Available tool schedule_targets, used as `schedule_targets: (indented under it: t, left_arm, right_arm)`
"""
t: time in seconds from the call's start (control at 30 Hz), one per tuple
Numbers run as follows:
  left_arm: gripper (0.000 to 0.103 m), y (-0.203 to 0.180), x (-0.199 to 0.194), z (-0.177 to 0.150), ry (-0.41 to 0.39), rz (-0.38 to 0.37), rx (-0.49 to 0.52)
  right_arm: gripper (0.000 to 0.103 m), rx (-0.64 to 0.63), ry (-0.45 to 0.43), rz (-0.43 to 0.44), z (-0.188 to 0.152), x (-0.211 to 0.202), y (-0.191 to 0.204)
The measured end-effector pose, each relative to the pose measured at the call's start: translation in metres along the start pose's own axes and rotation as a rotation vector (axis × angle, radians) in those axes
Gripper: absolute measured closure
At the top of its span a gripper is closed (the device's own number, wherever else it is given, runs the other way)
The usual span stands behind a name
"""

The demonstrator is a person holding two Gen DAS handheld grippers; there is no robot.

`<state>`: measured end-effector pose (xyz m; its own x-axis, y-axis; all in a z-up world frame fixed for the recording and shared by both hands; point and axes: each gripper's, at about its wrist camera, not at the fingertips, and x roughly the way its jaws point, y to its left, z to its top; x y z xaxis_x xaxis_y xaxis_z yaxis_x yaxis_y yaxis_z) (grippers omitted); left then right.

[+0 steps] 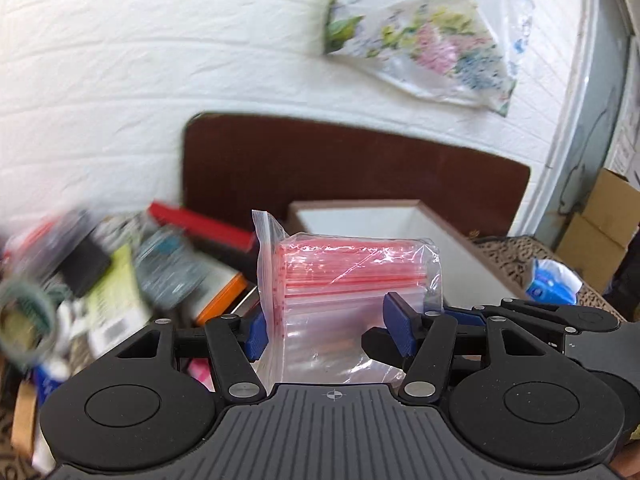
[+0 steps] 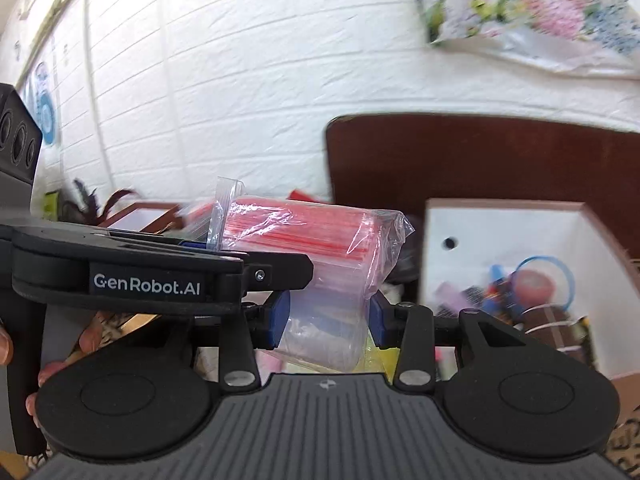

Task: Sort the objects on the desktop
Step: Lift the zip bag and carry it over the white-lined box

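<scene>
A clear pack of red-striped zip bags (image 1: 344, 280) is held up in the air between both grippers. My left gripper (image 1: 328, 332) has its blue pads against the pack's two sides. In the right wrist view the same pack (image 2: 320, 248) sits between the blue pads of my right gripper (image 2: 328, 320), which close on its lower part. The left gripper's black body (image 2: 132, 276) crosses the left of that view. A white box (image 2: 520, 240) with small items inside stands to the right; it also shows behind the pack in the left wrist view (image 1: 380, 220).
A heap of mixed desk items (image 1: 120, 280) lies at the left. A dark brown board (image 1: 352, 164) stands against the white brick wall. A floral plastic bag (image 1: 424, 40) hangs above. Cardboard boxes (image 1: 600, 232) stand at the right.
</scene>
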<state>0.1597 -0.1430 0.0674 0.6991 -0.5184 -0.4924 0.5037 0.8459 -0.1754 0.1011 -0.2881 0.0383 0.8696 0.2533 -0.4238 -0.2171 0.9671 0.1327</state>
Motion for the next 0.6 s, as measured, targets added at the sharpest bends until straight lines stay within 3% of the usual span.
schedule_targets:
  t: [0.3, 0.6]
  left_arm:
    - [0.035, -0.032, 0.092, 0.051, 0.008, -0.080, -0.017]
    - [0.035, -0.033, 0.180, 0.060, 0.075, -0.100, -0.051]
  right_arm:
    - [0.057, 0.050, -0.003, -0.095, 0.037, 0.025, -0.081]
    - [0.057, 0.099, 0.081, -0.123, 0.042, 0.076, -0.141]
